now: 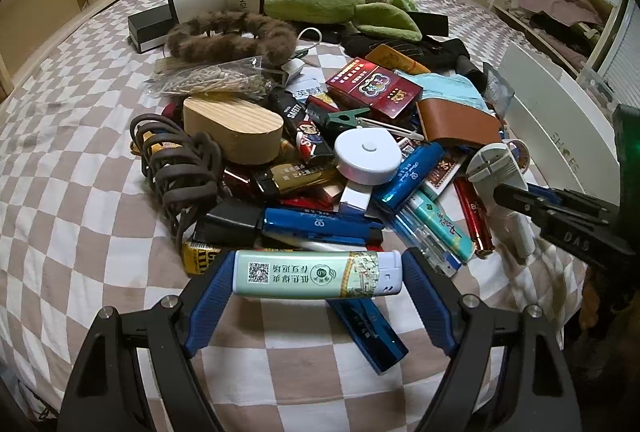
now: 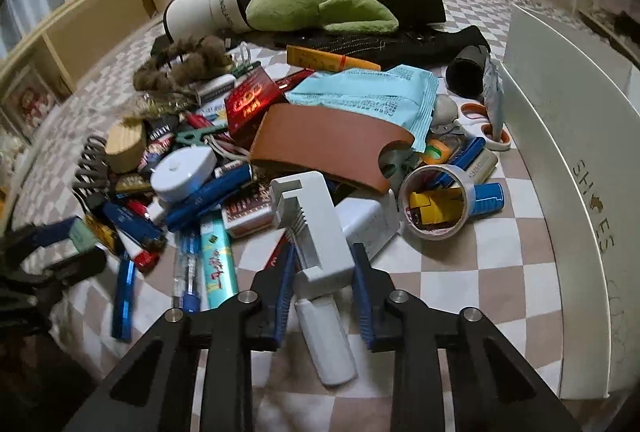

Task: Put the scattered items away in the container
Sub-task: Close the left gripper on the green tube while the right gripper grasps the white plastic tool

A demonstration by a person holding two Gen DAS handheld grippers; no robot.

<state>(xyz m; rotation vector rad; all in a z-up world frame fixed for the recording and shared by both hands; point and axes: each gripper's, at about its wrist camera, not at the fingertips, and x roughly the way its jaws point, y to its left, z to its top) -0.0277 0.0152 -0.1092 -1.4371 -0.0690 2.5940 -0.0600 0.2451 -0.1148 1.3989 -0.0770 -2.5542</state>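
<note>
Two grippers are loaded at once. The left gripper (image 1: 316, 274) clamps a pale green lighter (image 1: 316, 274) endwise between its blue pads, the lighter lying crosswise just above the checked sheet (image 1: 72, 216). The right gripper (image 2: 320, 286) has its pads against the sides of a grey-white clamp tool (image 2: 310, 232), whose white handle (image 2: 326, 340) runs back toward the camera (whether the tool is fully off the sheet I cannot tell).

From the right wrist view, the white box (image 2: 568, 167) stands at about 2 o'clock from the gripper, near the pile's edge; its opening is out of sight, so the way in has to be judged from its near wall. From the left wrist view the same box (image 1: 560, 119) lies at 2 o'clock, well apart from the lighter.

My judgement: both picks are made and the carry comes next. To do it well, raise each item straight up before swinging, so the pile (lighters, tape roll (image 2: 436, 199), wallet (image 2: 328, 147)) is not dragged along. Send the right hand first, being nearer the box, and keep the long tool level so it does not pivot in the pads. Let go only once past the wall.
</note>
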